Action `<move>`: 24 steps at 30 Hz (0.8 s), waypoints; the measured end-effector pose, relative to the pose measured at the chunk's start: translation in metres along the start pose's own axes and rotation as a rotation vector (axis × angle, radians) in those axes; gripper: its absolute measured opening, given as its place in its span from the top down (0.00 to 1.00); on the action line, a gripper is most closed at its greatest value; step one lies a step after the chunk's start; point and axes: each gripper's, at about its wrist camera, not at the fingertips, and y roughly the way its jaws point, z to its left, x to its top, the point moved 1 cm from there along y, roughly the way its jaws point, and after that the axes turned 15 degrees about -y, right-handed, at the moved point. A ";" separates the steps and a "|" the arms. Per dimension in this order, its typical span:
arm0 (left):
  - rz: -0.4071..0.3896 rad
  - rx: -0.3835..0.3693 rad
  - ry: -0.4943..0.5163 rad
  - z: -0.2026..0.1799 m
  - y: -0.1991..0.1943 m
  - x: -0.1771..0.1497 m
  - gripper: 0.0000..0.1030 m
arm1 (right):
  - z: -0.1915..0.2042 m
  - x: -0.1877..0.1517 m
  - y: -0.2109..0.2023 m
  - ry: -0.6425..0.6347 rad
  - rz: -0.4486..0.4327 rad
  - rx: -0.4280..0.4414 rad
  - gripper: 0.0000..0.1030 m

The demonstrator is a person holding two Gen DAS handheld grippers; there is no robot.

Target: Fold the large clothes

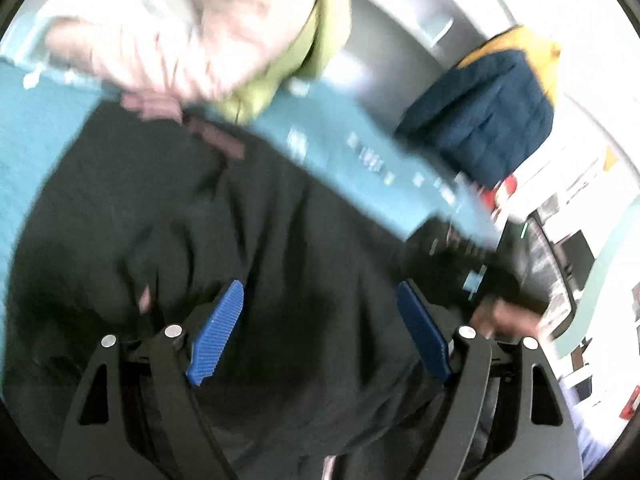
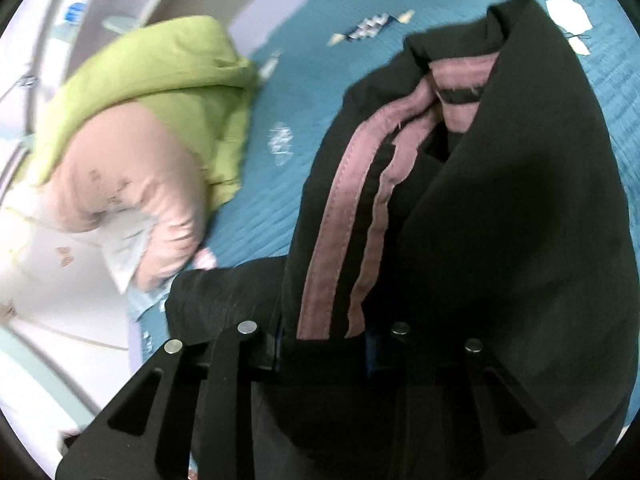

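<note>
Black garment (image 2: pixel 500 208) with pink stripes (image 2: pixel 340 232), spread in a loose heap on teal bedspread (image 2: pixel 280 184). Lifted at one bunched edge by right gripper (image 2: pixel 324 344), jaws drawn in tight around a thick fold of the dark cloth, blue pads almost wholly buried in it, striped band rising straight up from the pinch. Seen from the left wrist, the same garment (image 1: pixel 248 240) lying below left gripper (image 1: pixel 320 332), blue fingers (image 1: pixel 218 332) spread wide with nothing between them, hovering just above the fabric without touching. Beyond the garment, against the far side of the bedspread (image 1: pixel 36 128): a pile of bedding, green quilt (image 2: pixel 160 80) on top of a pale pink quilt (image 2: pixel 132 192), the pink edge resting just beside the garment's sleeve. Further off from the garment, past the bedspread's patterned border: a navy and yellow padded jacket (image 1: pixel 488 116), apart from everything else. Small white patterned patches (image 2: pixel 568 12) scattered on the bedspread behind the garment's raised collar. Left-wrist view heavily blurred, finer details unreadable.
</note>
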 end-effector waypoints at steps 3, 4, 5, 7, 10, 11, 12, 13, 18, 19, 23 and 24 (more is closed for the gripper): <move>-0.062 -0.006 -0.018 -0.011 -0.019 0.024 0.15 | 0.011 -0.021 -0.022 -0.030 -0.043 0.044 0.75; -0.069 0.003 -0.035 -0.011 -0.021 0.036 0.15 | 0.013 -0.027 -0.028 -0.031 -0.052 0.058 0.75; -0.077 0.033 -0.045 -0.011 -0.021 0.047 0.15 | 0.016 -0.033 -0.034 -0.038 -0.056 0.069 0.75; -0.101 0.079 -0.059 -0.012 -0.019 0.066 0.14 | 0.023 -0.042 -0.041 -0.054 -0.059 0.080 0.75; -0.087 0.127 -0.084 -0.012 -0.002 0.091 0.14 | 0.032 -0.056 -0.052 -0.066 -0.068 0.106 0.75; -0.068 0.150 -0.097 -0.011 0.007 0.099 0.14 | 0.034 -0.061 -0.058 -0.075 -0.069 0.109 0.75; -0.036 0.169 -0.097 -0.012 0.017 0.104 0.14 | 0.036 -0.064 -0.061 -0.080 -0.069 0.113 0.75; 0.001 0.198 -0.096 -0.011 0.028 0.111 0.14 | 0.036 -0.069 -0.065 -0.077 -0.071 0.119 0.75; 0.094 0.231 -0.230 0.009 0.051 0.120 0.25 | 0.035 -0.089 -0.082 -0.073 -0.069 0.141 0.75; 0.081 0.248 -0.207 0.007 0.047 0.117 0.35 | 0.035 -0.092 -0.084 -0.072 -0.069 0.144 0.75; 0.042 0.247 -0.124 -0.002 0.017 0.093 0.66 | 0.035 -0.108 -0.104 -0.063 -0.072 0.149 0.76; 0.030 0.239 -0.119 -0.003 0.006 0.086 0.67 | 0.035 -0.108 -0.107 -0.059 -0.073 0.152 0.76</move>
